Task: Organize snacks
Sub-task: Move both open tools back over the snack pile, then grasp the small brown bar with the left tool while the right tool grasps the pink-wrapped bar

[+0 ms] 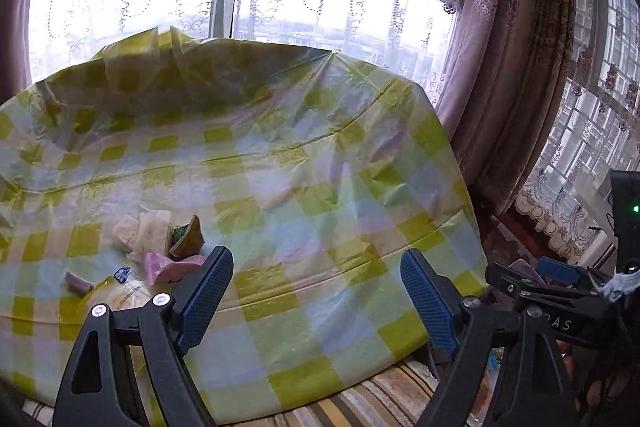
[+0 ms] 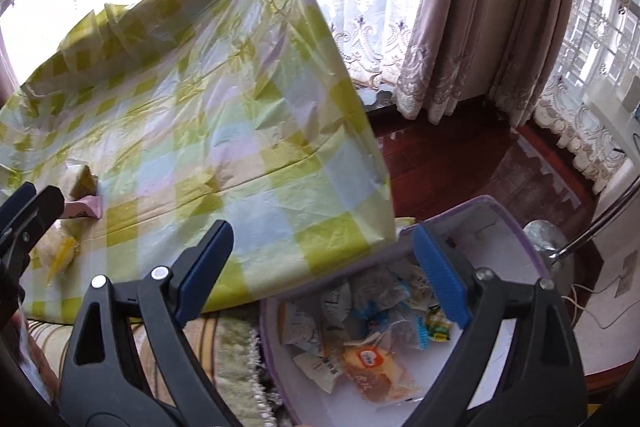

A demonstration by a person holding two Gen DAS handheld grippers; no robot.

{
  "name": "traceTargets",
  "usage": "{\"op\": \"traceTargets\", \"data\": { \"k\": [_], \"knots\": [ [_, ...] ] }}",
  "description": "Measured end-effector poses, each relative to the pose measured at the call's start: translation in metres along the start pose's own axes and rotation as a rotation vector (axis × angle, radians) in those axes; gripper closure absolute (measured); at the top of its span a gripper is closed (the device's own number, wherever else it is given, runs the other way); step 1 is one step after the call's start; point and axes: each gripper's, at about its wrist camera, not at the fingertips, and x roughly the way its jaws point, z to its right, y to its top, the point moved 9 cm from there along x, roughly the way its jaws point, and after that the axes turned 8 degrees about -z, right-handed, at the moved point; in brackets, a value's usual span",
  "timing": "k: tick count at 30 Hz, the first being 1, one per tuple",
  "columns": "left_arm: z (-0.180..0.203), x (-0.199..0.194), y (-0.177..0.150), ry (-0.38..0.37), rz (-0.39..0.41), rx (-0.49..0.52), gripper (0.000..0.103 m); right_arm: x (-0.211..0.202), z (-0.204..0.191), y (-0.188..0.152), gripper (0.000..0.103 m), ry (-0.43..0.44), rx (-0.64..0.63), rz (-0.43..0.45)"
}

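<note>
**Right wrist view: both grippers empty, bin half filled**

Right wrist view shows our right gripper (image 2: 320, 259) with its jaws spread wide and nothing between them, hanging over the near edge of the bin (image 2: 500, 223) beside the table. Wrapped snacks (image 2: 360, 343) already lie in the bin, which sits low at the table's corner, probably so packets can be dropped straight in. In the left wrist view, our left gripper (image 1: 318, 287) is also spread and empty above the checked tablecloth (image 1: 320, 167). The remaining packets (image 1: 160, 243) lie clustered on the cloth to its left, near but untouched. We judge the sorting partly done.
</note>
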Motion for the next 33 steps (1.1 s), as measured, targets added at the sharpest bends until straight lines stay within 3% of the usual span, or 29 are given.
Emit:
{"op": "traceTargets", "data": {
  "k": [5, 14, 26, 29, 33],
  "knots": [
    [-0.069, -0.011, -0.011, 0.033, 0.005, -0.149, 0.017, 0.003, -0.047, -0.002, 0.011, 0.058, -0.047, 0.002],
    [-0.164, -0.022, -0.038, 0.110, -0.031, -0.297, 0.026, 0.019, -0.120, -0.007, 0.011, 0.135, -0.126, -0.041],
    [-0.222, -0.015, -0.053, 0.099, -0.080, -0.423, 0.039, 0.044, -0.209, -0.010, 0.011, 0.212, -0.268, -0.089],
    [-0.230, -0.006, -0.058, 0.075, -0.113, -0.455, 0.047, 0.052, -0.224, -0.008, 0.018, 0.200, -0.315, -0.099],
    [-0.242, 0.007, -0.063, 0.049, -0.154, -0.503, 0.050, 0.063, -0.239, -0.005, 0.022, 0.202, -0.355, -0.114]
  ]
}}
